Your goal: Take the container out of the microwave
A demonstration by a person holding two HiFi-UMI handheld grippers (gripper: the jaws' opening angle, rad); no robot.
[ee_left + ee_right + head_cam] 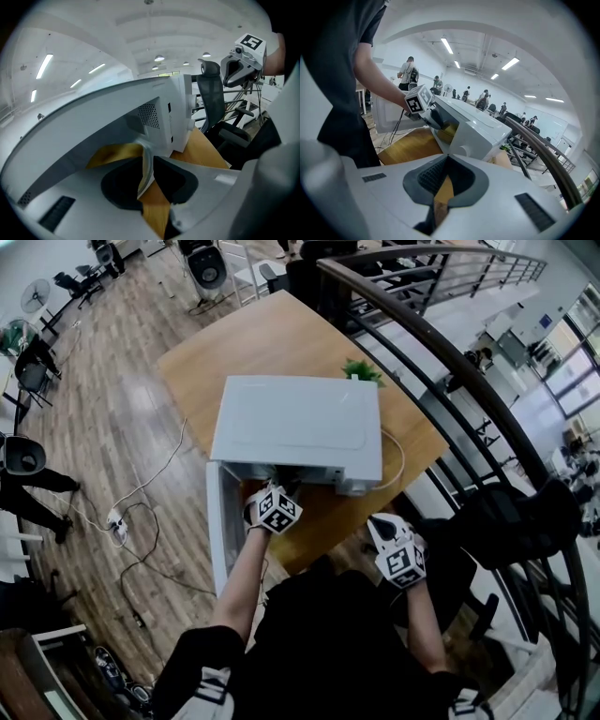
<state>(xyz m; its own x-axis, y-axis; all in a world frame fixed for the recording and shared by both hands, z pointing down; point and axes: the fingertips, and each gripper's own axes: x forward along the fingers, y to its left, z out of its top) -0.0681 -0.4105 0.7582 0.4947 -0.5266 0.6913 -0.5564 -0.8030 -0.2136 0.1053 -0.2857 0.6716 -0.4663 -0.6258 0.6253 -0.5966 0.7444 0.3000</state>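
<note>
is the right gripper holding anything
No, the right gripper has its jaws together with nothing between them; only the table shows beyond.

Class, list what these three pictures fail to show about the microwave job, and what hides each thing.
- The yellow container: in the head view it is hidden under the white microwave's top. In the left gripper view it is mostly covered by the left gripper's own body, so shape and contents are unknown.
- The microwave's cavity: in the head view, hidden by its top.
- In the right gripper view the container is too small a patch to read.
</note>
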